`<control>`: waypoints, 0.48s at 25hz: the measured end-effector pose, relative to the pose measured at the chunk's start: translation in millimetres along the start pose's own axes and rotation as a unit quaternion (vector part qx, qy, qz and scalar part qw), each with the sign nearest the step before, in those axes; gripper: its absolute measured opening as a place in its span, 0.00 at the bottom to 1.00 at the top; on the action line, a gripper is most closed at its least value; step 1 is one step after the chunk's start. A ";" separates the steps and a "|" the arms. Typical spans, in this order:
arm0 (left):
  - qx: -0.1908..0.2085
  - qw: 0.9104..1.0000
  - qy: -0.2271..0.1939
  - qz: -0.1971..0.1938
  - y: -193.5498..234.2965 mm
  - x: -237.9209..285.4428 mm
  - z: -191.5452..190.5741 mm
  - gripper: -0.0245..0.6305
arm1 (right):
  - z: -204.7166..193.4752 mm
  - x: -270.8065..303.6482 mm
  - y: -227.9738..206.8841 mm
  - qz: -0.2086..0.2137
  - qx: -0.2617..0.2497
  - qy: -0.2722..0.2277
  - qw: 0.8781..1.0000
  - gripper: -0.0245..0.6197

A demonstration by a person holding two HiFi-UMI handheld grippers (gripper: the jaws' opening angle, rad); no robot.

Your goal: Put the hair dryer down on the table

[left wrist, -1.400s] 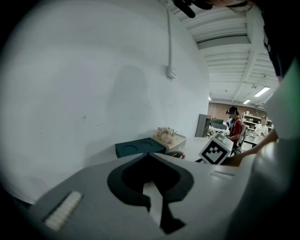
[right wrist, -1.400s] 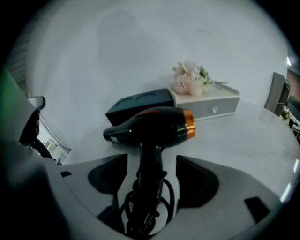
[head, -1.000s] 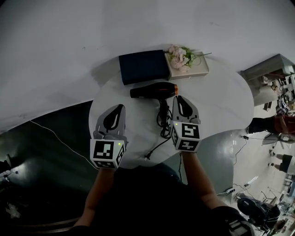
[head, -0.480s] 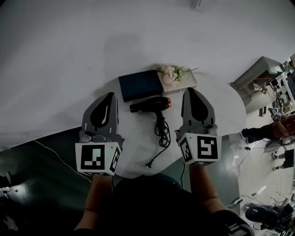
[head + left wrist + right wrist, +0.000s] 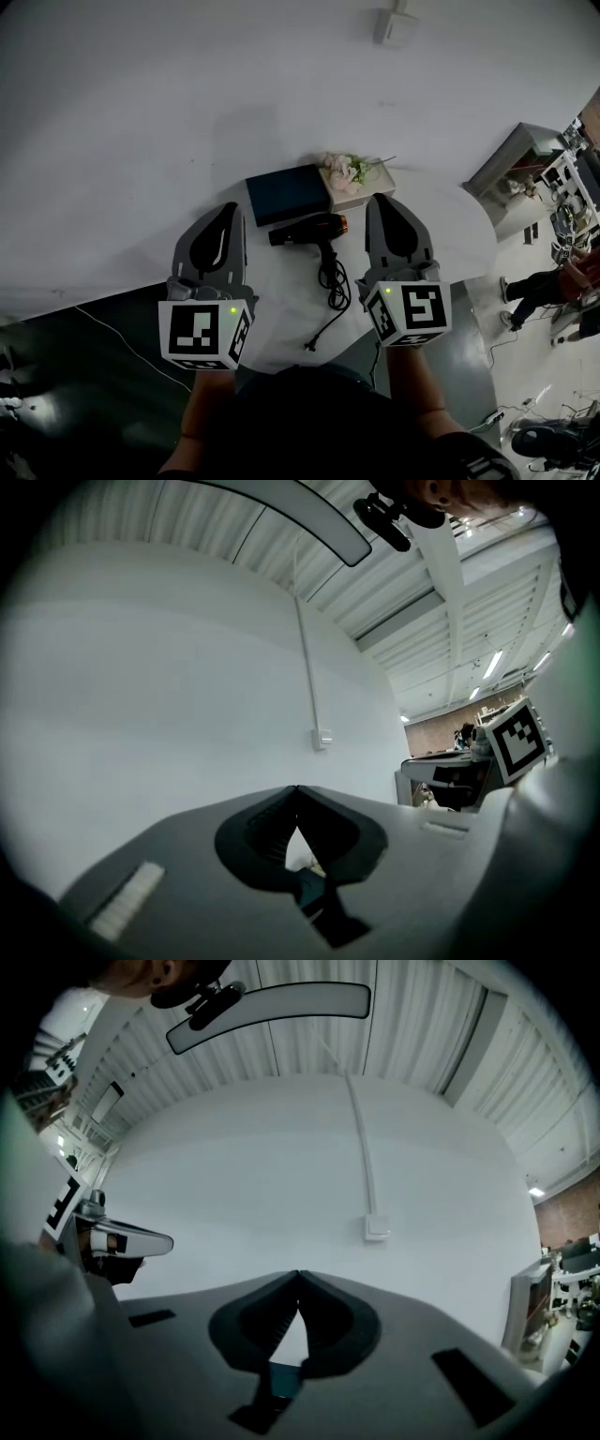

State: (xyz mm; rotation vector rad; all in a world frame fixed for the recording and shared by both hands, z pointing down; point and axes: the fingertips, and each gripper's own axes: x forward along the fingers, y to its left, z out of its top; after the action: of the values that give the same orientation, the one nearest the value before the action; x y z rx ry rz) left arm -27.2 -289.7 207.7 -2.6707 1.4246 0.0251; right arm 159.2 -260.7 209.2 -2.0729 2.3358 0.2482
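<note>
hair dryer (image 5: 309, 228): one, lying on table (image 5: 281, 300) | left gripper (image 5: 227, 208), right gripper (image 5: 380, 200): fingers pressed together, empty

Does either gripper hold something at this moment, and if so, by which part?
Nothing is held. The left gripper and the right gripper are both shut and empty; the hair dryer lies on the table between them, untouched.

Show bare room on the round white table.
Free: right side of the round white table, beyond the cream box of pink flowers, and the front left of the black cord. Crowded: back middle, around the dark blue box and black-and-orange hair dryer.
</note>
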 end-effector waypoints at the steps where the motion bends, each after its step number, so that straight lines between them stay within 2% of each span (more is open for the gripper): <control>1: 0.000 1.000 -0.001 -0.001 0.5 -1.4 0.7 0.06 | 0.1 -0.8 1.3 0.000 0.000 0.001 1.000 0.06; 12: -0.003 1.000 -0.011 -0.013 15.1 -15.3 -10.8 0.05 | -9.5 -9.0 23.3 -0.011 -0.012 0.014 1.000 0.06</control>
State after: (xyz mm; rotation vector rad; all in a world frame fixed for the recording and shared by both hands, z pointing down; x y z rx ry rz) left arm -48.8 -286.6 218.1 -2.6859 1.3848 0.0574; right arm 138.3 -250.4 222.2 -2.1271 2.3357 0.2496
